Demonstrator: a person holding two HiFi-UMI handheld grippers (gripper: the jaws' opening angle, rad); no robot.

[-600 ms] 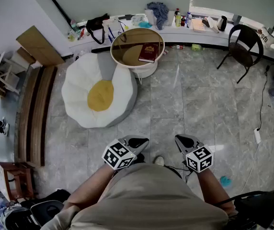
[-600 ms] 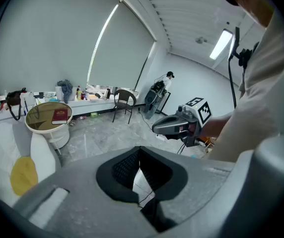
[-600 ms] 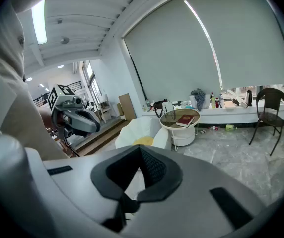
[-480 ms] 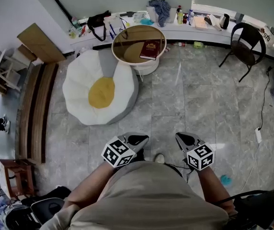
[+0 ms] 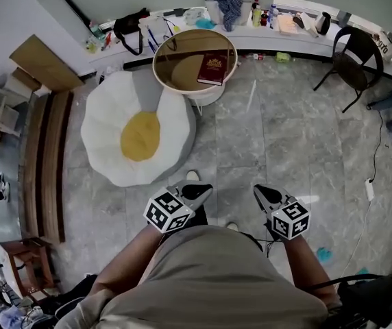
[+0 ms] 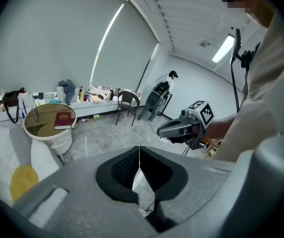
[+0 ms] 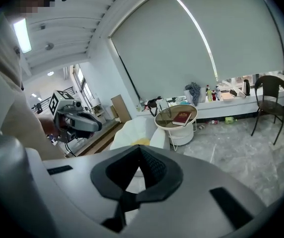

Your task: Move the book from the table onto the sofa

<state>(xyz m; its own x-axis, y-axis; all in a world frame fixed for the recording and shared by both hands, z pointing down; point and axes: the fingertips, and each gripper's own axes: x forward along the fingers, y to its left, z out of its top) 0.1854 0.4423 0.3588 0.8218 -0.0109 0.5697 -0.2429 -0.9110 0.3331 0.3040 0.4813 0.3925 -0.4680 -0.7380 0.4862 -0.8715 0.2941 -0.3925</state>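
A dark red book [image 5: 214, 68] lies on the round glass-topped table [image 5: 175, 72] at the far side of the room; it also shows in the left gripper view as the book [image 6: 63, 120] and in the right gripper view as the book [image 7: 182, 117]. The sofa [image 5: 136, 130] is a white, egg-shaped floor cushion with a yellow centre, left of the table. My left gripper [image 5: 199, 190] and right gripper [image 5: 260, 191] hang close to my body, well short of table and sofa. Both are shut with nothing between their jaws.
A black chair [image 5: 352, 62] stands at the far right. A long window ledge [image 5: 264, 33] behind the table carries bottles, bags and cloth. Wooden planks [image 5: 49, 156] lie along the left wall. A white cable [image 5: 373, 170] runs over the grey tiled floor at right.
The table and sofa have slid slightly lower and nearer in the head view as I step forward; a shoe tip now shows ahead of the left gripper. Both grippers stay shut.
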